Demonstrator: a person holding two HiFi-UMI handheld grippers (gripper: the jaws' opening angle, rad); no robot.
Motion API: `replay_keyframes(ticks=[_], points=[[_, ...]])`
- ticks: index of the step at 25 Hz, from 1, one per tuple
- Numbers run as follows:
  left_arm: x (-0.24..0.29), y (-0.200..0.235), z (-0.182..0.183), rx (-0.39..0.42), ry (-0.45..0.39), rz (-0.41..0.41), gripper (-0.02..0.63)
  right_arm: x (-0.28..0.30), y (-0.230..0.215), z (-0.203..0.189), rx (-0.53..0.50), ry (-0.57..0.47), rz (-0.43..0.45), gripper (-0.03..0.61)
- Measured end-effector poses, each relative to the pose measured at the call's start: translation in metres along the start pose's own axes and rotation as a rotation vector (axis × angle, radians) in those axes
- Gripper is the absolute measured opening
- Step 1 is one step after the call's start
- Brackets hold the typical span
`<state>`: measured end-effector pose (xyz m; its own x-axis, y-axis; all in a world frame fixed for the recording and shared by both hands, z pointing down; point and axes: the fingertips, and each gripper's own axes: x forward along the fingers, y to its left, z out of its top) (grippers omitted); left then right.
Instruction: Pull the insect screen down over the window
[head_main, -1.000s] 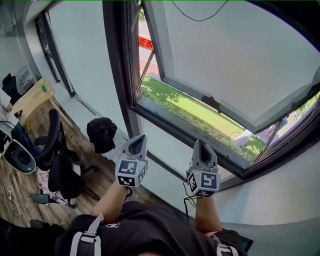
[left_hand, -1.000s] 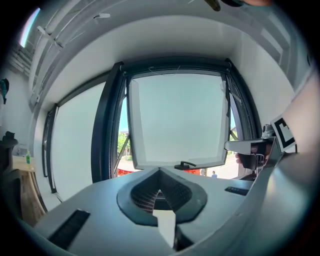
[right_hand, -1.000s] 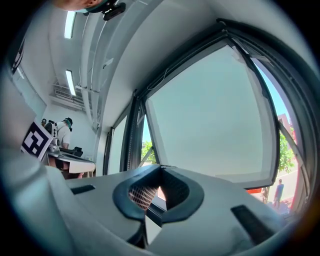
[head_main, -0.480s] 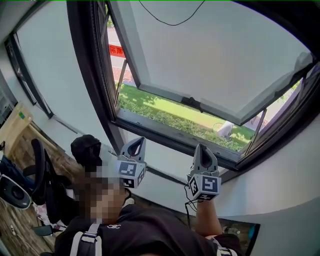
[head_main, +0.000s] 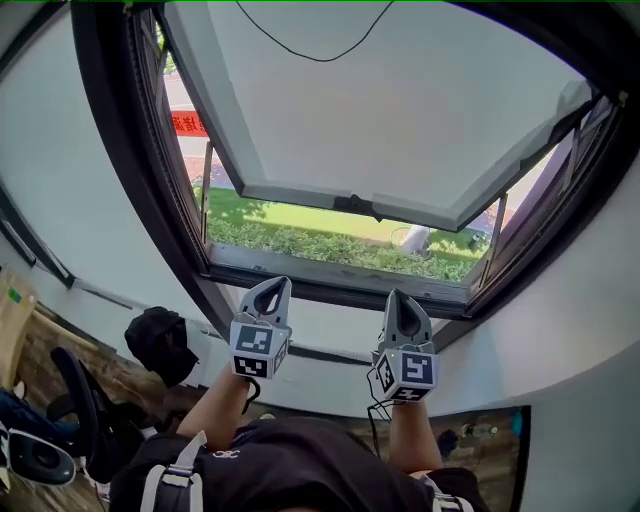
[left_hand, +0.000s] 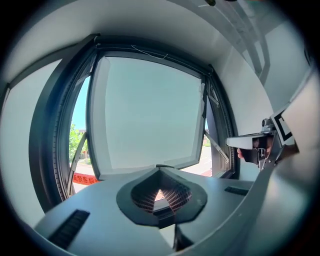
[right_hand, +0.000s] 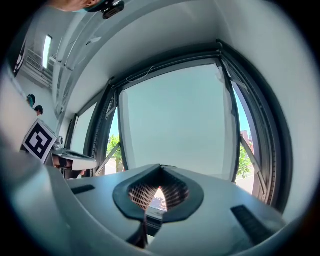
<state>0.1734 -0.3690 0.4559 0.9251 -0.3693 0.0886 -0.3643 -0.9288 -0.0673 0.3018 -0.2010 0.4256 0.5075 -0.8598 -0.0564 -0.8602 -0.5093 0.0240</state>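
The left gripper (head_main: 270, 292) and the right gripper (head_main: 402, 303) are both pinched shut with nothing between the jaws. They are held side by side, pointing level at the window and touching nothing. Just ahead of their tips runs the dark lower rail (head_main: 330, 288) of the window frame. Beyond it, the pale sash (head_main: 400, 120) is swung outward from its top edge, leaving a gap through which the grass (head_main: 300, 218) shows.

By my reading the task has not begun. No mesh covers the opening in any view, and neither gripper has hold of a bar or tab. The insect screen itself is not visible. It is probably rolled up along the frame's top, high above and ahead of both grippers, so its colour and weave cannot be told. A thin dark cord (head_main: 320, 59) loops across the upper part of the pane. It may be the screen's pull, though that is uncertain. The reach up, the grip and the whole draw downward are left to do.
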Motion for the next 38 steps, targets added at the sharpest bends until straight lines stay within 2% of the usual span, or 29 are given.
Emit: replay_keyframes(ticks=[4,8,11,14,18,21,24,27,29,31,34,38], points=[[0.001,0.007,-0.001,0.052,0.015,-0.041,0.012,0.006,0.009,-0.003,0.012,0.006,-0.029,0.005],[-0.001,0.02,-0.003,0.044,0.015,-0.046,0.012,0.011,0.021,-0.006,0.031,0.025,-0.026,0.005],[-0.001,0.027,-0.004,0.061,0.013,-0.031,0.012,0.013,0.022,-0.008,-0.036,0.043,-0.035,0.005],[-0.003,0.037,0.002,0.116,-0.004,0.009,0.012,0.015,0.022,-0.01,-0.231,0.086,-0.057,0.005],[0.001,0.052,0.011,0.235,0.005,0.049,0.012,0.022,0.015,-0.013,-0.598,0.163,-0.101,0.005],[0.002,0.064,0.022,0.449,0.011,0.123,0.012,0.022,0.006,-0.013,-0.829,0.193,-0.107,0.006],[0.004,0.072,0.032,0.647,0.037,0.169,0.014,0.021,-0.005,-0.005,-0.956,0.196,-0.114,0.006],[0.004,0.077,0.041,0.756,0.047,0.186,0.024,0.019,-0.02,0.011,-1.006,0.186,-0.151,0.008],[0.003,0.08,0.044,0.803,0.057,0.185,0.094,0.017,-0.031,0.023,-0.99,0.187,-0.165,0.012],[0.001,0.082,0.049,0.844,0.059,0.175,0.112,0.015,-0.04,0.035,-0.962,0.196,-0.163,0.073],[-0.002,0.089,0.065,0.931,0.041,0.182,0.127,0.01,-0.054,0.057,-0.984,0.191,-0.185,0.081],[-0.007,0.115,0.112,0.958,0.001,0.214,0.129,0.002,-0.085,0.103,-1.012,0.15,-0.258,0.081]])
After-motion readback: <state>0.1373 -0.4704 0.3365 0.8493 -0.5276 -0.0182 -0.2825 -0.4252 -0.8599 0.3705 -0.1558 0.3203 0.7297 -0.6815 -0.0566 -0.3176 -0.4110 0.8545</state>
